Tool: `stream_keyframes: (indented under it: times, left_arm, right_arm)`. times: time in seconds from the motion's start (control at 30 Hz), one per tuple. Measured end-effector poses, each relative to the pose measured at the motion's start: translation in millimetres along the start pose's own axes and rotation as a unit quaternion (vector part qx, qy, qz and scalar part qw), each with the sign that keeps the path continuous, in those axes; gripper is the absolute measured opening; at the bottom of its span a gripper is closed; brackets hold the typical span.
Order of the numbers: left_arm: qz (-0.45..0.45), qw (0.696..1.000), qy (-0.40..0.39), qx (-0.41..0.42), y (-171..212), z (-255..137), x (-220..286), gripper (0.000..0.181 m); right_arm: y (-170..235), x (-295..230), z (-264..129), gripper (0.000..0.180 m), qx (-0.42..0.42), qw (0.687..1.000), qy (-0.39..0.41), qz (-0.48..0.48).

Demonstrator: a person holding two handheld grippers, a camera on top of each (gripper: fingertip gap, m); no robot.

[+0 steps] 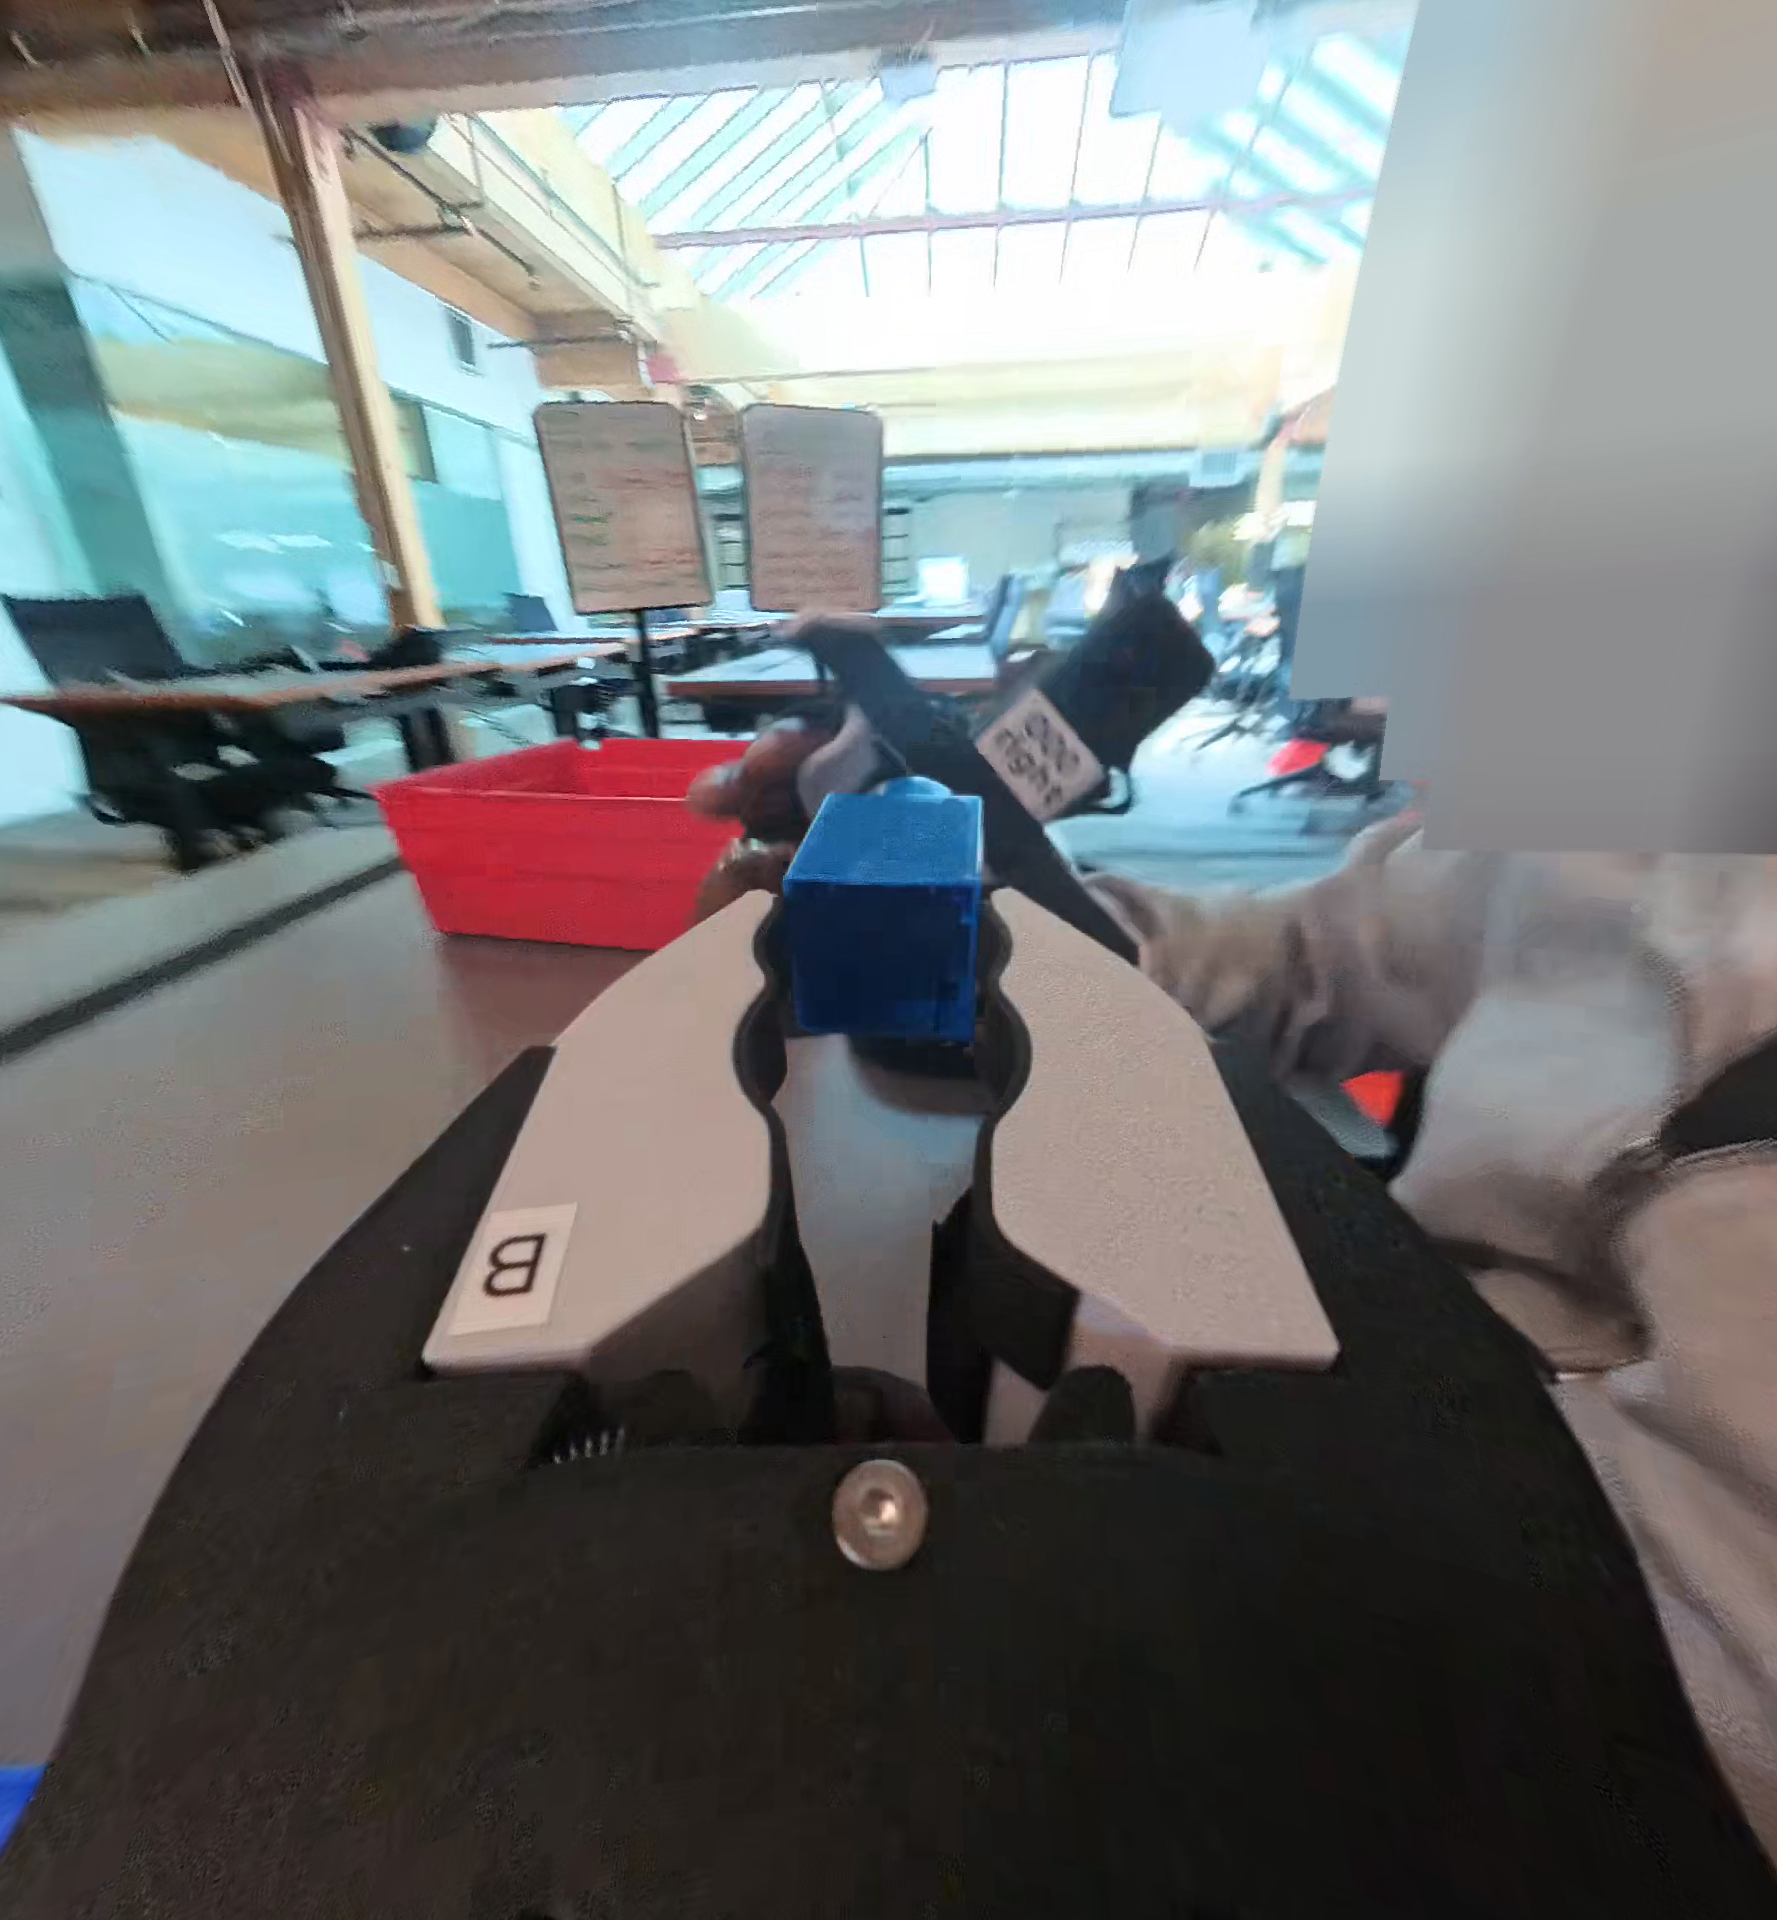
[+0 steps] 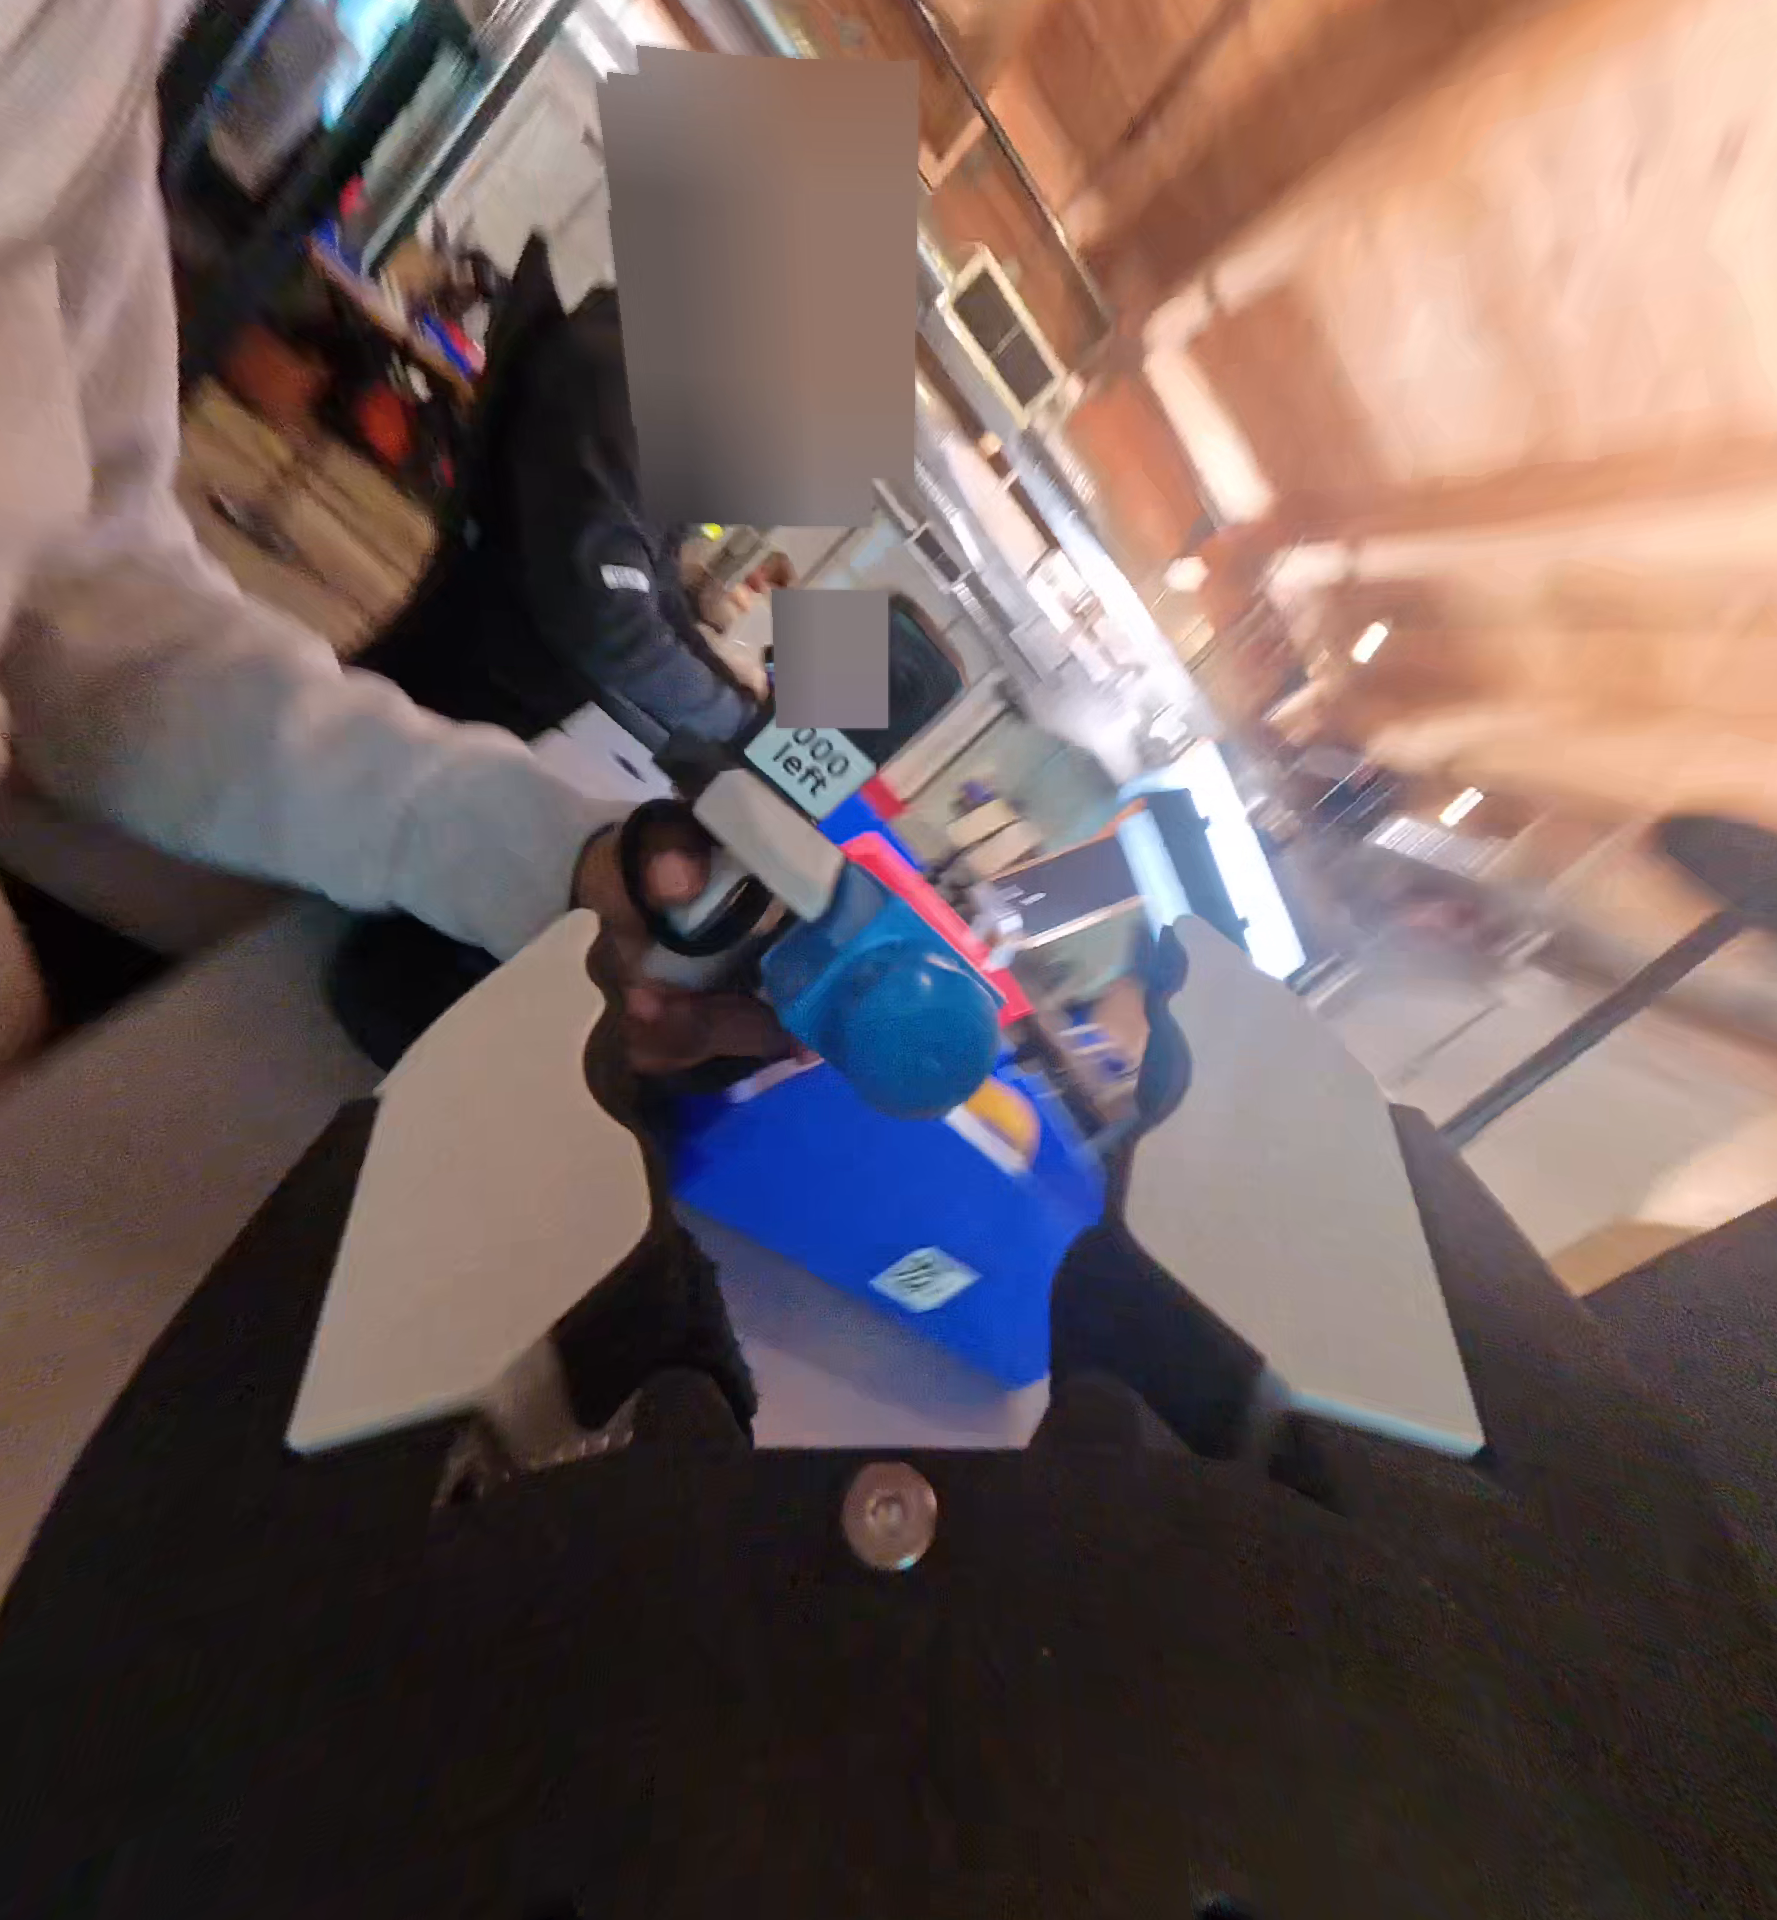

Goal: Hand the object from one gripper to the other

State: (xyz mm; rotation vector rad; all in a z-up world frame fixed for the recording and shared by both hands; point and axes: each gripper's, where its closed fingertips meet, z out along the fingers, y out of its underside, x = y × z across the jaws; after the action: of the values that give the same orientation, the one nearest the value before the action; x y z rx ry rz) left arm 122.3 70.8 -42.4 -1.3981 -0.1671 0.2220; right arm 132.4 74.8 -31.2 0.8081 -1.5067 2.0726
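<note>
A blue block [image 1: 884,925] with a round knob on its far end is clamped between the grey fingers of my left gripper [image 1: 884,935], held in the air above the table. My right gripper [image 2: 879,966] is open and wide. In the right wrist view the block's knob end [image 2: 894,1029] faces the camera and shows between the right fingers, without touching either; how far in it sits is unclear. The left gripper [image 2: 759,852] holds it from behind there. In the left wrist view the right gripper [image 1: 925,748] sits just beyond the block, partly hidden by it.
A red bin [image 1: 551,831] stands on the brown table [image 1: 188,1091] beyond the left gripper. A blue bin [image 2: 884,1226] lies below the right gripper. The person's grey sleeve [image 1: 1486,1039] fills the right side. Desks and chairs stand far behind.
</note>
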Motion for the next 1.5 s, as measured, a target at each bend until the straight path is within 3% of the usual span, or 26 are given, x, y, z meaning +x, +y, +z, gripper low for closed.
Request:
stream_keyframes:
  times: [0.07, 0.17, 0.37, 0.5, 0.6, 0.67, 0.73, 0.8, 0.83, 0.93, 1.07, 1.17, 1.27, 1.37, 1.47, 1.5]
  left_arm:
    - [-0.059, 0.998, 0.021, 0.003, 0, -1, 0, 0.033]
    - [-0.132, 0.99, 0.054, -0.013, 7, 0, 4, 0.033]
    - [-0.215, 0.973, 0.082, -0.038, 18, 0, 4, 0.034]
    - [-0.206, 0.974, 0.086, -0.046, 19, 0, 8, 0.034]
    - [-0.199, 0.976, 0.086, -0.034, 17, 1, 8, 0.034]
    - [-0.137, 0.988, 0.069, 0.0, 6, 2, 8, 0.05]
    - [-0.01, 0.998, 0.015, 0.059, -11, -1, 3, 0.07]
    - [0.144, 0.981, -0.075, 0.103, -26, -7, -7, 0.082]
    - [0.218, 0.966, -0.109, 0.086, -25, -8, -10, 0.082]
    - [0.338, 0.935, -0.101, 0.011, -4, 4, -2, 0.086]
    - [0.433, 0.889, -0.123, -0.086, 24, 11, -14, 0.085]
    - [0.482, 0.86, -0.122, -0.113, 32, 14, -13, 0.073]
    - [0.505, 0.844, -0.123, -0.132, 37, 14, -15, 0.058]
    - [0.497, 0.85, -0.128, -0.119, 33, 13, -15, 0.036]
    - [0.457, 0.877, -0.111, -0.097, 28, 12, -8, 0.036]
    - [0.429, 0.894, -0.102, -0.083, 25, 12, -5, 0.035]
  right_arm:
    - [-2, -10, 3, 0.1, -0.01, 0.992, 0.003, -0.124]
    - [12, -12, 5, 0.088, -0.058, 0.981, 0.007, -0.187]
    - [22, -14, 1, 0.05, -0.101, 0.965, -0.004, -0.242]
    - [28, -16, 0, 0.036, -0.121, 0.96, -0.015, -0.251]
    - [27, -16, 0, 0.035, -0.123, 0.963, -0.016, -0.237]
    - [24, -12, -1, 0.035, -0.114, 0.973, -0.008, -0.203]
    - [19, -1, -3, 0.036, -0.098, 0.987, 0.011, -0.125]
    - [20, 11, -6, 0.036, -0.081, 0.997, 0.019, 0.009]
    - [22, 16, -7, 0.035, -0.071, 0.993, 0.016, 0.095]
    - [30, 21, -12, 0.035, -0.053, 0.937, -0.013, 0.344]
    - [38, 11, -13, 0.035, -0.057, 0.841, -0.077, 0.532]
    - [43, -1, -12, 0.035, -0.076, 0.799, -0.11, 0.586]
    - [46, -8, -10, 0.035, -0.092, 0.792, -0.122, 0.591]
    - [46, -11, -10, 0.035, -0.096, 0.793, -0.129, 0.588]
    - [42, -11, -8, 0.038, -0.083, 0.8, -0.132, 0.58]
    - [40, -10, -6, 0.047, -0.074, 0.81, -0.126, 0.568]
